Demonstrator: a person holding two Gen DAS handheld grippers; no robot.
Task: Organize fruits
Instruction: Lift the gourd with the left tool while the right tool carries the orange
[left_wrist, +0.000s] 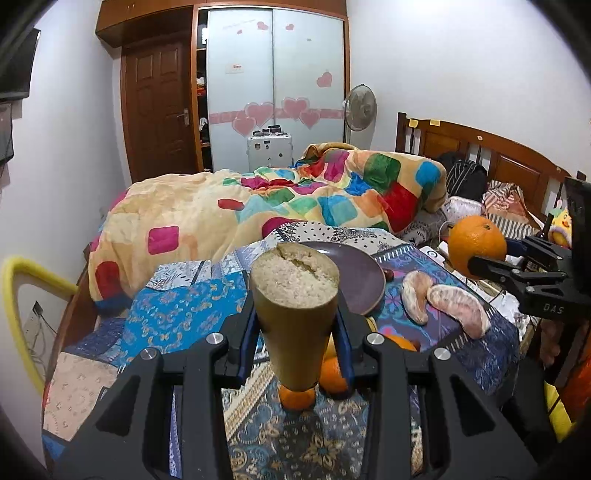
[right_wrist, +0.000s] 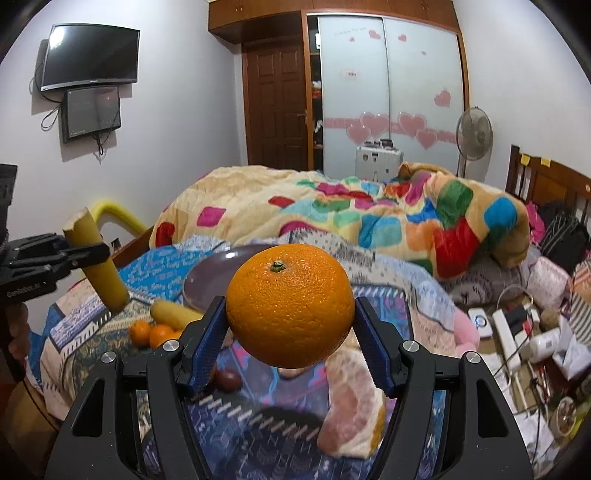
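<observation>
The left hand-held gripper (left_wrist: 295, 332) is closed on a piece of banana (left_wrist: 295, 295), its blue pads pressed against the yellow peel on both sides. The piece is held up off the bed with its broken, pale end facing the camera. In the right wrist view this same banana piece (right_wrist: 98, 258) appears at the left, tilted, clamped between black fingers.

The right hand-held gripper (right_wrist: 291, 332) is closed around a large orange (right_wrist: 290, 306), stem end up, and holds it in the air above the patterned blue cloth (right_wrist: 388, 295) that covers the bed. From the left wrist view the orange (left_wrist: 476, 242) shows at the right, gripped at its lower side.

On the cloth lie a dark purple plate (left_wrist: 354, 273), two peeled pomelo segments (left_wrist: 458, 306) just right of it, and several small tangerines (right_wrist: 151, 332) near a second banana piece (right_wrist: 173, 314). A small dark round fruit (right_wrist: 229, 378) sits below the orange. A colourful quilt (left_wrist: 295, 199) is bunched up behind the plate.
</observation>
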